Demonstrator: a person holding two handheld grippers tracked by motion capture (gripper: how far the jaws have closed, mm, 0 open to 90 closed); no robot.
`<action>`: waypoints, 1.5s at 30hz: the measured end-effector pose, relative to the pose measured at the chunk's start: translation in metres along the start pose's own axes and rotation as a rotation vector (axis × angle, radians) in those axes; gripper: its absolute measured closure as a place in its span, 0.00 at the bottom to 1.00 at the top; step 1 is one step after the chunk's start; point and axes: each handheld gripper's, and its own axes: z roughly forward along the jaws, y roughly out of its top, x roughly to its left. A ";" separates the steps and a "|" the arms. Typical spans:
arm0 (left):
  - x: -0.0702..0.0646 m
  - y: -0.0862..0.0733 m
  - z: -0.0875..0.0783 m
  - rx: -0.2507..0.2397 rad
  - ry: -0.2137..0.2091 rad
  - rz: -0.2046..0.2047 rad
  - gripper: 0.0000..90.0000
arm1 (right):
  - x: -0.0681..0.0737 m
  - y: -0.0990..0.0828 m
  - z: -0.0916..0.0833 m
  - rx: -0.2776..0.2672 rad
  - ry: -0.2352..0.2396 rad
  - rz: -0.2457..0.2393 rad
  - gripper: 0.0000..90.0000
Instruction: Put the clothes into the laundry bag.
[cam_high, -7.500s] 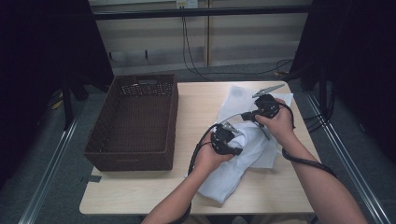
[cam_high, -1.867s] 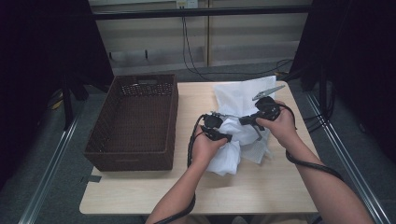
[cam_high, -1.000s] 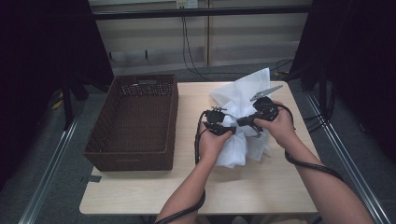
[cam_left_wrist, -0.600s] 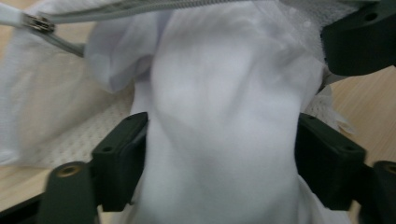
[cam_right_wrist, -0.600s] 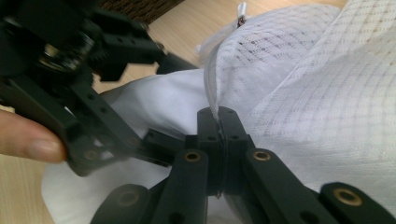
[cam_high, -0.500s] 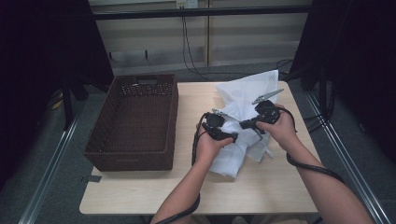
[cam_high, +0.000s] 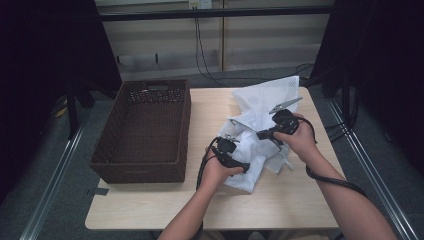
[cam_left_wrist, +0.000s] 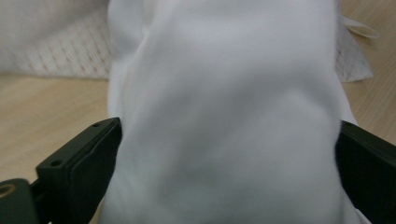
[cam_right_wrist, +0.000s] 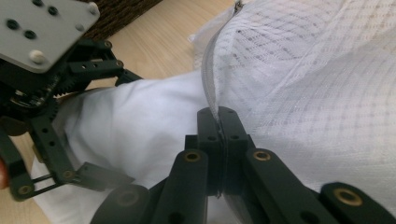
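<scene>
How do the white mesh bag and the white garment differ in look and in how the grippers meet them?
The mesh bag is netted, with a zipper edge; the white garment is smooth cloth. The right gripper is shut on the mesh bag's edge; the left gripper stands open around the garment. Both are white.

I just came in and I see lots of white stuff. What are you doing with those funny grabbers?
A person at the table is working a plain white cloth into a white mesh laundry bag. The right gripper is shut on the bag's zipper edge, holding it. The left gripper has just been opening its jaws; they stand wide on either side of the cloth without pinching it. A brown woven basket sits to the left, apart from the cloth.
</scene>
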 end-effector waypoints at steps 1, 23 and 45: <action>-0.001 0.000 -0.001 0.004 -0.001 0.004 0.13 | -0.001 -0.001 0.000 0.003 0.001 -0.001 0.99; 0.008 0.032 -0.032 -0.086 0.001 -0.135 0.65 | 0.002 0.007 -0.008 -0.015 0.020 -0.006 0.99; -0.005 0.050 -0.015 -0.106 0.003 -0.142 0.65 | 0.006 0.014 -0.019 -0.027 0.049 -0.022 1.00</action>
